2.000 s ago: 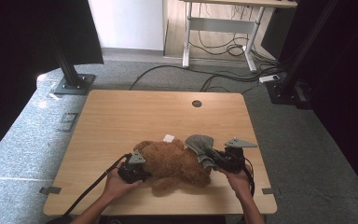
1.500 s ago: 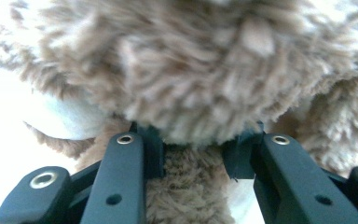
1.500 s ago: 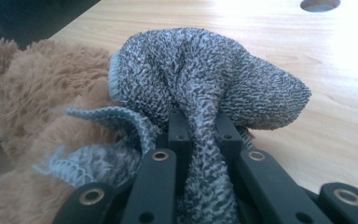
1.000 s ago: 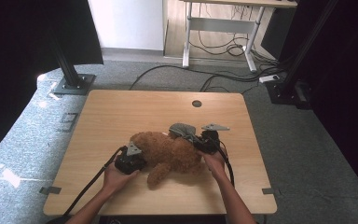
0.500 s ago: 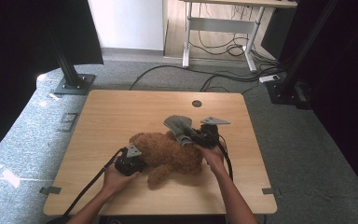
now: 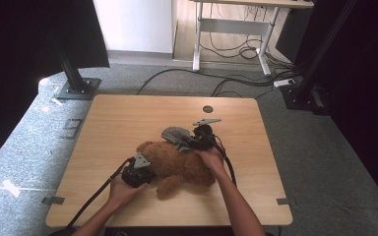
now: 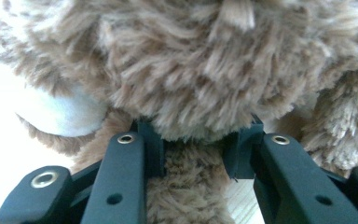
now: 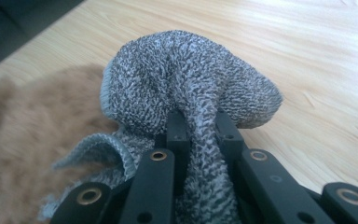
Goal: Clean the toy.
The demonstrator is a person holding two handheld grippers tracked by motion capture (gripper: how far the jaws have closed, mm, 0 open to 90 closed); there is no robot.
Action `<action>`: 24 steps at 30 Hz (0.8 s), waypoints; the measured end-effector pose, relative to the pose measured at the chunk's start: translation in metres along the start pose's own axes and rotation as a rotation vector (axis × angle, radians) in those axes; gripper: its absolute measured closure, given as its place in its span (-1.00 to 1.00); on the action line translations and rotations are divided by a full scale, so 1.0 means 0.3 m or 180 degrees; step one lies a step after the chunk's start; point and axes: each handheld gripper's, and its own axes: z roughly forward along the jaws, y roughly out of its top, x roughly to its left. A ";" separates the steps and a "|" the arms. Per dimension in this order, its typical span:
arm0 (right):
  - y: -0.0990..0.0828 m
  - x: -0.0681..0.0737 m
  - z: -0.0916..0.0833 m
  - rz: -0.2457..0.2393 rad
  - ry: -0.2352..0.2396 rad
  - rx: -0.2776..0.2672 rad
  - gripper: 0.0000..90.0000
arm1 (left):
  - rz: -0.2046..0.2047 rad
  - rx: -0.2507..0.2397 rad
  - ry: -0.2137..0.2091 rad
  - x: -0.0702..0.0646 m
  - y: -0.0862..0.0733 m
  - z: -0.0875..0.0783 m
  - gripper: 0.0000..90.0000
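A brown plush teddy bear [image 6: 177,164] lies on the wooden table [image 6: 128,118] near its front edge. My left gripper [image 6: 148,173] is at the bear's left end. In the left gripper view the left gripper [image 7: 193,149] is shut on a tuft of the bear's fur [image 7: 191,70], beside a white patch [image 7: 56,107]. My right gripper [image 6: 189,142] hangs over the bear's far side, shut on a grey knitted cloth [image 6: 174,133]. In the right gripper view the cloth [image 8: 182,74] bulges out past the right gripper [image 8: 200,126], with brown fur [image 8: 37,140] below at the left.
A round cable hole [image 6: 207,109] sits near the table's far edge. Black cables trail from both grippers toward the front edge. Black stand bases [image 6: 78,89] flank the table on the grey carpet, and a desk frame [image 6: 226,34] stands beyond.
The right gripper has carried the grey cloth leftward and farther from the person, a little higher, over the bear. The left gripper and the bear have stayed put over the last second.
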 end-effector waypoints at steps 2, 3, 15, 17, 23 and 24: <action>-0.007 -0.006 -0.005 0.0006 -0.0016 -0.0015 0.79 | -0.0005 0.0006 -0.0003 0.000 0.000 0.000 0.42; -0.029 -0.021 -0.026 0.0056 -0.0041 -0.0081 0.79 | -0.0013 0.0014 -0.0012 -0.001 -0.001 -0.001 0.42; -0.145 -0.116 -0.168 0.0274 -0.0235 -0.0404 0.79 | -0.0008 0.0015 -0.0011 -0.007 -0.004 0.000 0.42; -0.162 -0.130 -0.190 0.0303 -0.0261 -0.0426 0.79 | -0.0014 0.0013 -0.0021 -0.006 -0.004 -0.001 0.42; -0.198 -0.147 -0.270 0.0389 -0.0285 -0.0628 0.79 | -0.0040 -0.0031 -0.0093 0.006 -0.001 -0.007 0.41; -0.200 -0.144 -0.286 0.0398 -0.0272 -0.0671 0.79 | -0.0044 -0.0035 -0.0093 0.006 -0.001 -0.007 0.41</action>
